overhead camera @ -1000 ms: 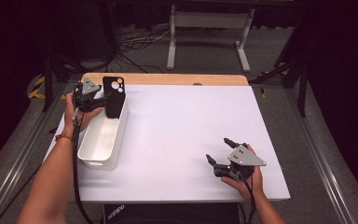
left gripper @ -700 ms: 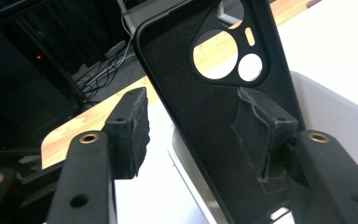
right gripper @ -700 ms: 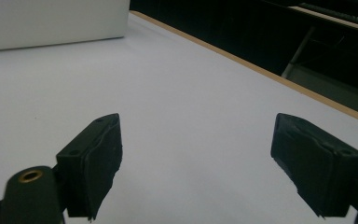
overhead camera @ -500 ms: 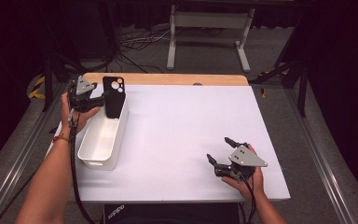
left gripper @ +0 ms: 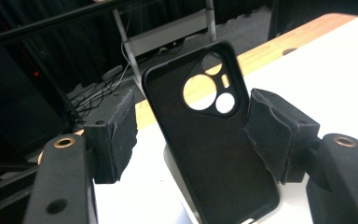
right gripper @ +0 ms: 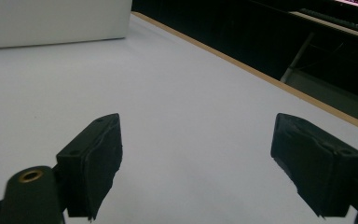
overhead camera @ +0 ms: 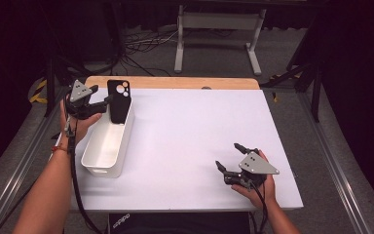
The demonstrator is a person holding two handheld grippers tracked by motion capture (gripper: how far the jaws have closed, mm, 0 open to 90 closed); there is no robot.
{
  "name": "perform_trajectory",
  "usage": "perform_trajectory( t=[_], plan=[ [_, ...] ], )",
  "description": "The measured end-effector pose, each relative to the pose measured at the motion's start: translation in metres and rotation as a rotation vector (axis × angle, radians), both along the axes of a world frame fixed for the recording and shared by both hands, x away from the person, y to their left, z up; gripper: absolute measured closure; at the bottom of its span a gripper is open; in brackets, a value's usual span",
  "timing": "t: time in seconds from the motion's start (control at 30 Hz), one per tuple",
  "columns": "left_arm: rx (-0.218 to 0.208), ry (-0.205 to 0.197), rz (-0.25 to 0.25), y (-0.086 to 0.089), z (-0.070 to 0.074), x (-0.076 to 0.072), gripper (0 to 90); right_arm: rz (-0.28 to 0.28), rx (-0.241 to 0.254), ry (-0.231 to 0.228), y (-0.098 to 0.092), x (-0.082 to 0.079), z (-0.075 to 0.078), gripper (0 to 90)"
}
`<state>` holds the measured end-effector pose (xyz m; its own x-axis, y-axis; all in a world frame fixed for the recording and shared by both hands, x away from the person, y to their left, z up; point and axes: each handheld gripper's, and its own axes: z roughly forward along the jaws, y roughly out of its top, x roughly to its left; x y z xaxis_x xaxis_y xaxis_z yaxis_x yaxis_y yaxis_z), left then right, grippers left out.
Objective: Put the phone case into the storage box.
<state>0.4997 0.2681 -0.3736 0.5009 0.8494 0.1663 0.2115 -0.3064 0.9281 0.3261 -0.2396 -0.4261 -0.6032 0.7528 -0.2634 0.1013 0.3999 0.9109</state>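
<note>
Left gripper (left gripper: 186, 135) has just been opening, pads off the black phone case (left gripper: 212, 140) propped in the white plastic bin (overhead camera: 108, 141); back straight out w/o tipping it; right gripper (overhead camera: 233, 163) idle, wide, empty.

Bright overhead light on the white table (overhead camera: 195, 131), soft shadows only; beyond the table everything sinks into darkness, and close jaws look slightly soft, grainy.

you're looking at a black phone case (overhead camera: 118, 101) standing nearly upright, leaning at the far end of the white bin (overhead camera: 108, 144), its round camera cutouts at the top, its hollow inner side (left gripper: 213, 144) facing your left.
</note>
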Motion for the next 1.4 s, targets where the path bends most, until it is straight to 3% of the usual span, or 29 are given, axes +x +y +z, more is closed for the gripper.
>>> perform_trajectory(
  t=[0.83, 0.97, 1.27, 1.4],
  plan=[
    [-0.036, -0.055, -0.047, -0.012, 0.013, -0.036, 20.3, 0.004, 0.013, -0.008, -0.003, -0.002, 0.002, 17.4],
    [-0.024, -0.054, -0.063, -0.014, 0.015, -0.040, 16.7, 0.004, 0.012, -0.008, -0.004, -0.002, 0.003, 17.4],
    [-0.047, -0.056, -0.114, -0.021, 0.016, -0.051, 9.8, 0.002, 0.014, -0.006, -0.004, -0.003, 0.003, 17.4],
    [-0.058, -0.075, -0.138, -0.024, 0.018, -0.060, 9.2, 0.006, 0.005, -0.006, -0.002, -0.004, 0.002, 17.4]
  ],
)
